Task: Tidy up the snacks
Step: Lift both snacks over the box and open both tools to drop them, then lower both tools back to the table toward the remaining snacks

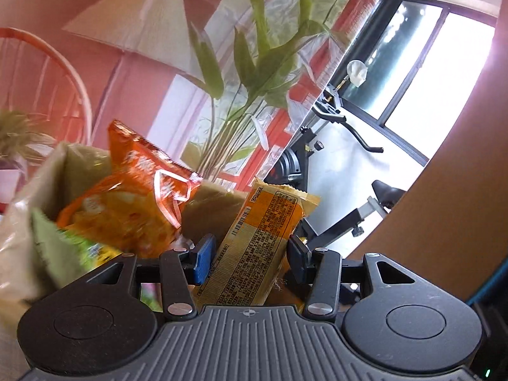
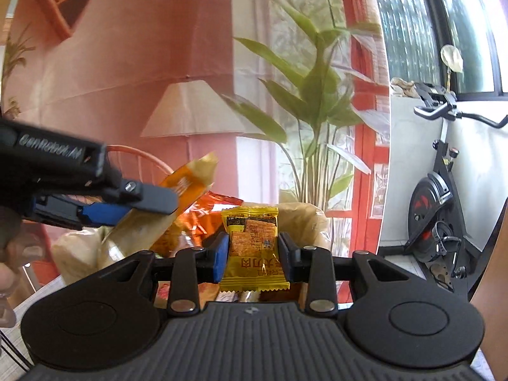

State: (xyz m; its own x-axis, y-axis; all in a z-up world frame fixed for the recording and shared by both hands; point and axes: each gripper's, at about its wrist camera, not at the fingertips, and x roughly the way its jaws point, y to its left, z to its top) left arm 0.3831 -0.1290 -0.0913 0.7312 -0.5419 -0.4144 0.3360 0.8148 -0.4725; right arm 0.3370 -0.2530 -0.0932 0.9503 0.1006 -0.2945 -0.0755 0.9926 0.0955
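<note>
Left wrist view, left to right. A beige bag [image 1: 54, 171] stands open at far left, holding a green packet [image 1: 63, 247], blurred, and an orange chip bag [image 1: 133, 197] that leans against its rear wall. The left gripper [image 1: 250, 254] has its blue pads closed to the width of a long yellow-orange wafer bar [image 1: 263, 235]; the bar's long axis runs up and slightly right, away from the camera, its upper end clear of the pads. Behind it stand a leafy plant [image 1: 254, 63] and, at right, an exercise bike [image 1: 333, 158].

Right wrist view, left to right. The left gripper [image 2: 104, 212] enters from the left edge with the wafer bar [image 2: 177, 200] tilted over the bag [image 2: 304, 222]. At centre the right gripper [image 2: 254, 250] clamps a small yellow cracker packet [image 2: 250, 247], upright, between its pads, directly in front of the bag's opening.

Judgement: both snacks are carried toward the same bag. The left one appears nearer the opening, already above it, so it likely drops first. The wafer bar's length and the upstanding chip bag are the probable obstructions; the two grippers lie close together and could collide over the opening.
</note>
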